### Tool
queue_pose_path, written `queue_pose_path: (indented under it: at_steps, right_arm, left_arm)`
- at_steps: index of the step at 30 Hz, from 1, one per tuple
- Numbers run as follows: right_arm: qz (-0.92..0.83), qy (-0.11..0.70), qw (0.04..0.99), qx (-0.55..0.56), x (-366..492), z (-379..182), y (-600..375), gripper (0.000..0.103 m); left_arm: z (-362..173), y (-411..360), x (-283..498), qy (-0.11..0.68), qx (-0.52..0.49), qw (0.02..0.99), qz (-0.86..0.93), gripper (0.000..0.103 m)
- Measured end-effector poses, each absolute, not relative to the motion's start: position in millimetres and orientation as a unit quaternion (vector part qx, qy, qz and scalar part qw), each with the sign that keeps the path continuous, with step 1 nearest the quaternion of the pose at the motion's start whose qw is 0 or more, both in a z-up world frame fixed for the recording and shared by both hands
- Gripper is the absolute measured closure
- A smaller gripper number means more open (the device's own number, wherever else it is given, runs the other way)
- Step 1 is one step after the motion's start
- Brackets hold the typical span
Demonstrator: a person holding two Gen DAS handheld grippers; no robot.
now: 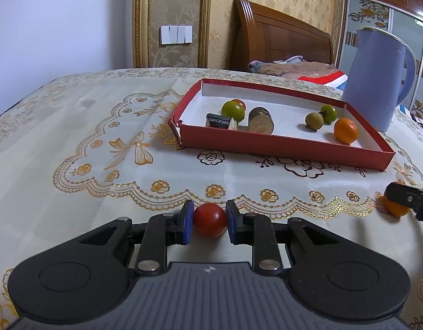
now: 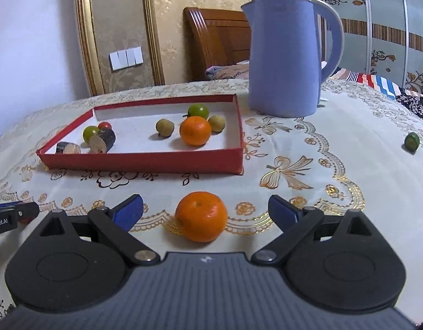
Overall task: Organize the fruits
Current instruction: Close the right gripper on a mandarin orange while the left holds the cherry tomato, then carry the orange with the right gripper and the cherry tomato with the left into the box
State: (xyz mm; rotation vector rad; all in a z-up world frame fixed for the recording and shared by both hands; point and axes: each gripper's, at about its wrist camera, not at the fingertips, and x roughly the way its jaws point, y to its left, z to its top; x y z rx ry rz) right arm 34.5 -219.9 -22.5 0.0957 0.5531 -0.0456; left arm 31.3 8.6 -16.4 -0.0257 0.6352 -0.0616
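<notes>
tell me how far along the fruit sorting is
Done: an orange, green fruits and a small red one already lie in the red tray. In hand: the left tool grips a red fruit; the right tool sits open around an orange on the table. Left: a green fruit far right.

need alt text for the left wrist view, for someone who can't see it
The left gripper is closed on a small red fruit on a gold-patterned tablecloth. Beyond it a red tray holds green, brown, red and orange fruits and two dark cylinders, with a blue kettle behind. At far right, the right gripper is at an orange.
</notes>
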Motion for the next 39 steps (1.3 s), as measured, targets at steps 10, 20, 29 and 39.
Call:
queue_pose_path:
  at_steps: [10,20,29,39]
  right_arm:
    - [-0.019,0.320,0.947,0.032,52,-33,-213,0.014]
    - [-0.011,0.312,0.950,0.006,50,-32,-203,0.042]
    - [-0.005,0.306,0.952,-0.006,49,-32,-198,0.060]
    - [0.002,0.301,0.954,0.002,47,-31,-201,0.063]
  left_arm:
    - [-16,7,30,0.312,-0.005,0.950,-0.029,0.079]
    - [-16,6,30,0.312,-0.002,0.950,-0.029,0.079]
    - [-17,5,30,0.311,0.002,0.950,-0.028,0.079]
    - [-17,7,30,0.312,-0.002,0.949,-0.041,0.079]
